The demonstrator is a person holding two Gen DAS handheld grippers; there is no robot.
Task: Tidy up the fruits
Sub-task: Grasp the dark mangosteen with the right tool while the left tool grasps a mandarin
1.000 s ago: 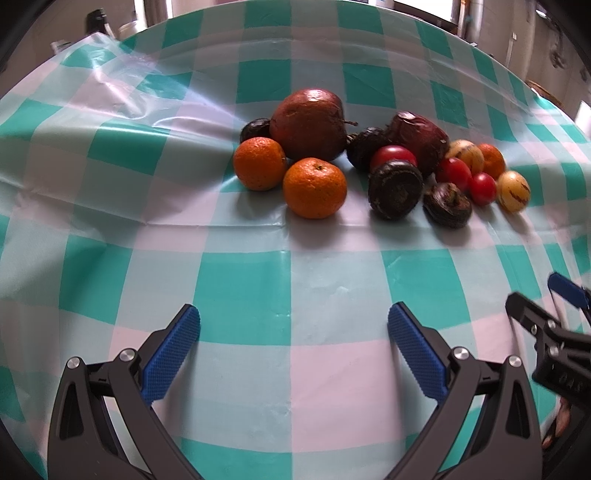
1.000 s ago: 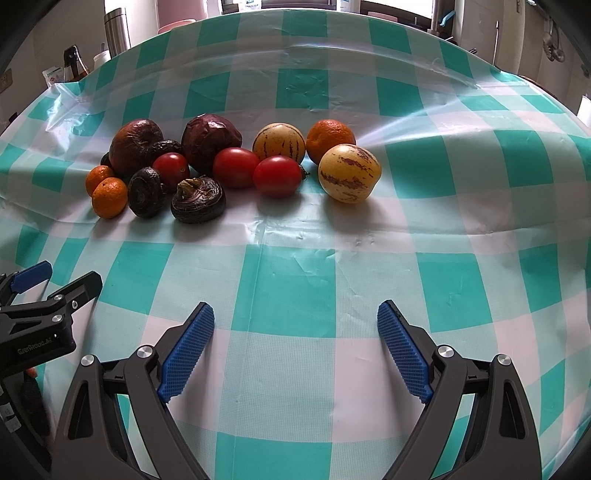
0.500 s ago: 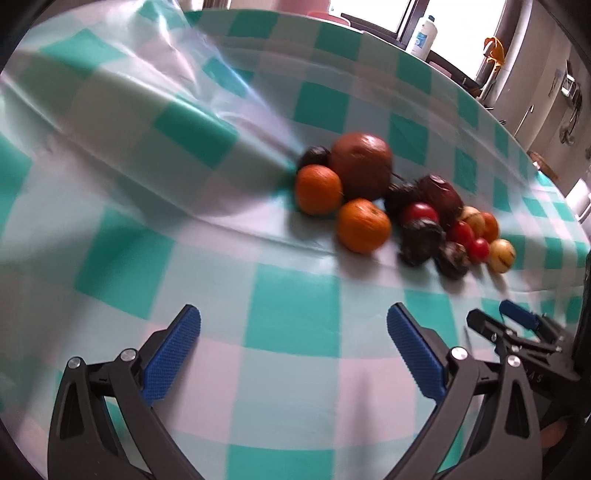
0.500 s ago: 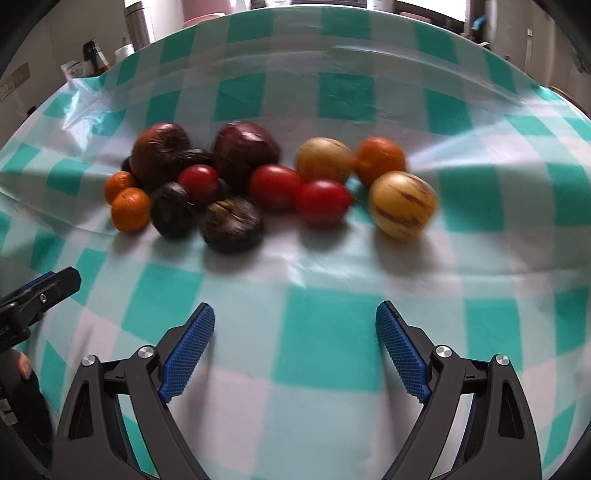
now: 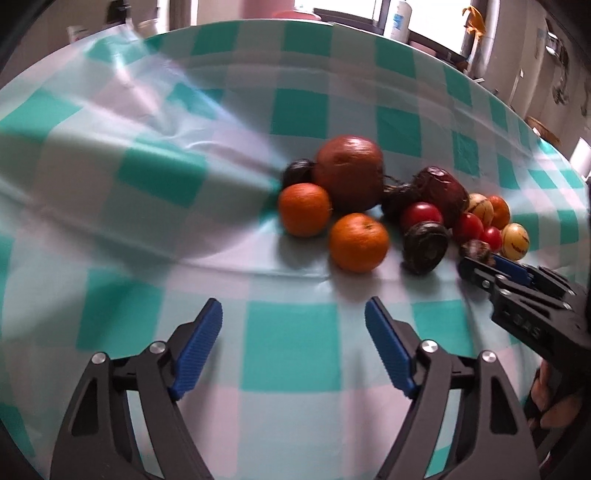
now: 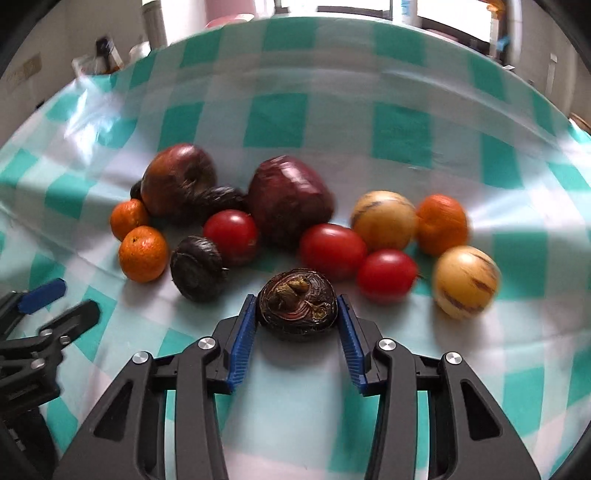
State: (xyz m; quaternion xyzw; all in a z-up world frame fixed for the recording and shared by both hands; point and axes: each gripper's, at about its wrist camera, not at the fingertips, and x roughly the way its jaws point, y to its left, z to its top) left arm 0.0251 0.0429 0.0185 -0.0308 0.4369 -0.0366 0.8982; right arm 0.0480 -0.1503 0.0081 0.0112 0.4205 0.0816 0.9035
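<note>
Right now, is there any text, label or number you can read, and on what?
Raised lettering on the body of the right gripper, left wrist view: too blurred to read.
Blue label on the white bottle by the window: too small to read.
Fruits and checked tablecloth: no text.

Two handheld grippers, both black plastic w/ triangular cut-outs in the arms and round silver screws at the pivots. Left gripper (image 5: pixel 293 345) and right gripper (image 6: pixel 297 325) each carry ribbed blue pads (image 6: pixel 242 338) on the inner finger faces. Raised lettering on the right gripper's body, too blurred to read.
</note>
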